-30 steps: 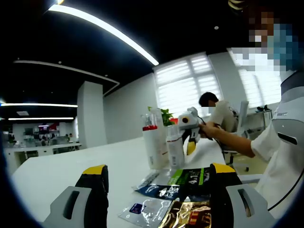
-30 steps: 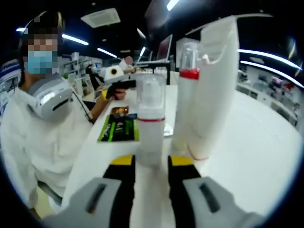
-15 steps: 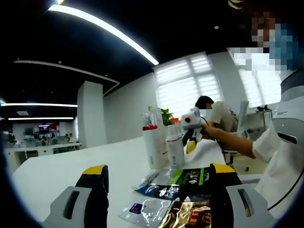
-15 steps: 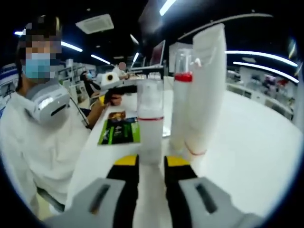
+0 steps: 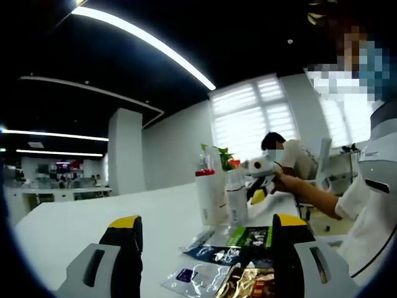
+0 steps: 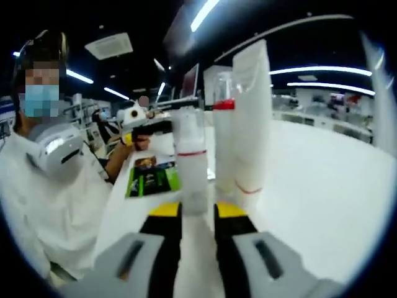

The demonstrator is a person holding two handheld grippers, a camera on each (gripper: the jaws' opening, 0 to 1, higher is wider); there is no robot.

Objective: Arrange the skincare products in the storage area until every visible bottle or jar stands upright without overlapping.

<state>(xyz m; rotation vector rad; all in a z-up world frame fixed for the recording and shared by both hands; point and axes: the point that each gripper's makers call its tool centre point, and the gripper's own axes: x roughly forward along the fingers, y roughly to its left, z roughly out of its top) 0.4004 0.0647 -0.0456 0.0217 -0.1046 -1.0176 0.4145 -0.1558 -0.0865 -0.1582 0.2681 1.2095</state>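
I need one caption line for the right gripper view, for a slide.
Right gripper shut on a clear-capped white pump bottle, upright beside a tall white tube on the white table.

The table (image 5: 74, 217) is a smooth, matt white surface. On it beside the bottles lie glossy foil sachets (image 5: 248, 282), one gold and crinkled, others dark with a sheen. The pump bottle (image 6: 191, 167) looks like frosted, translucent plastic; the tall tube (image 6: 251, 124) next to it is opaque, satiny white plastic.
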